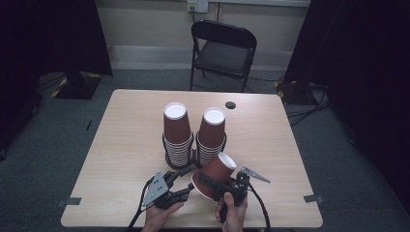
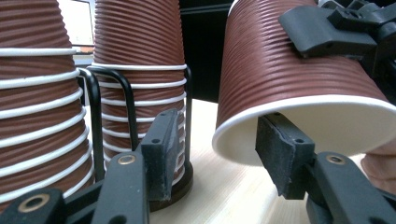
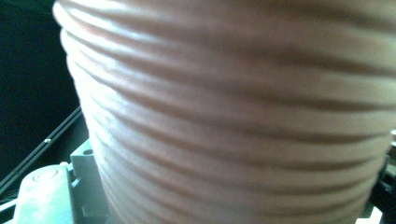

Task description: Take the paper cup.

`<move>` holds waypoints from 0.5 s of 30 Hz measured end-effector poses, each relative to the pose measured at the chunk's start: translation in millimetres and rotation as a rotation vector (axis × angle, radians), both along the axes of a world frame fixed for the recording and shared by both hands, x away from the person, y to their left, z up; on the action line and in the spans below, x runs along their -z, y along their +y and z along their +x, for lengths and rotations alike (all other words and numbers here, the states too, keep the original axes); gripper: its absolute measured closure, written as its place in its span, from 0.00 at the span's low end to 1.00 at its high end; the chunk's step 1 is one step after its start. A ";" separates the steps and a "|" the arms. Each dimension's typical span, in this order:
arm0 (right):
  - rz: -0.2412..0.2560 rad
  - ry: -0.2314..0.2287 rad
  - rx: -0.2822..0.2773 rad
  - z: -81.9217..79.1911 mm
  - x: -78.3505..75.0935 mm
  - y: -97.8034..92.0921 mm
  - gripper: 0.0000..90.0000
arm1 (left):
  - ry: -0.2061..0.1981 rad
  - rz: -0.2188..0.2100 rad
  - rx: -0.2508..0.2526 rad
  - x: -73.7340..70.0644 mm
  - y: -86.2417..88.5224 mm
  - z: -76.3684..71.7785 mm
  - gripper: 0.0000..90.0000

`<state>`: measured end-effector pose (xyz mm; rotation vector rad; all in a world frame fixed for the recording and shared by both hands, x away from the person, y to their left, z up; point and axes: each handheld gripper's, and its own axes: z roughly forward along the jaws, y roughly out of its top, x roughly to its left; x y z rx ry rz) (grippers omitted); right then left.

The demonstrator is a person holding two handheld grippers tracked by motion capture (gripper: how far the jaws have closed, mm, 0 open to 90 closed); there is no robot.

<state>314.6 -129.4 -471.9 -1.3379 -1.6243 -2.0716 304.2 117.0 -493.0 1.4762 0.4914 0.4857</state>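
Note:
Two stacks of upside-down brown ribbed paper cups stand mid-table in black wire holders: the left stack (image 1: 176,133) (image 2: 37,116) and the right stack (image 1: 211,135) (image 2: 140,70). My right gripper (image 1: 212,183) is shut on a single brown cup (image 1: 218,170) (image 2: 289,70) (image 3: 233,116), held tilted above the table's front, bottom pointing up and right. One of its fingers (image 2: 322,30) lies across the cup's wall. My left gripper (image 1: 187,181) (image 2: 219,154) is open just left of that cup, and its right fingertip (image 2: 280,149) sits at the cup's white rim.
The table (image 1: 125,145) has a dark round hole (image 1: 230,105) at the back. A black folding chair (image 1: 222,48) stands behind it. Tape marks (image 1: 313,198) sit near the front corners. Dark curtains hang on both sides.

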 end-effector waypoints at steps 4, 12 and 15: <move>0.019 0.018 -0.032 -0.9 0.4 4.7 0.16 | -0.023 0.007 -0.002 0.2 -5.3 -0.3 0.59; 0.010 0.048 -0.078 -2.3 1.2 13.7 0.16 | -0.049 0.010 -0.043 -1.9 -10.0 -0.4 0.68; -0.001 0.053 -0.094 -2.2 0.7 17.6 0.16 | -0.053 -0.004 -0.049 -2.1 -11.0 -0.8 0.77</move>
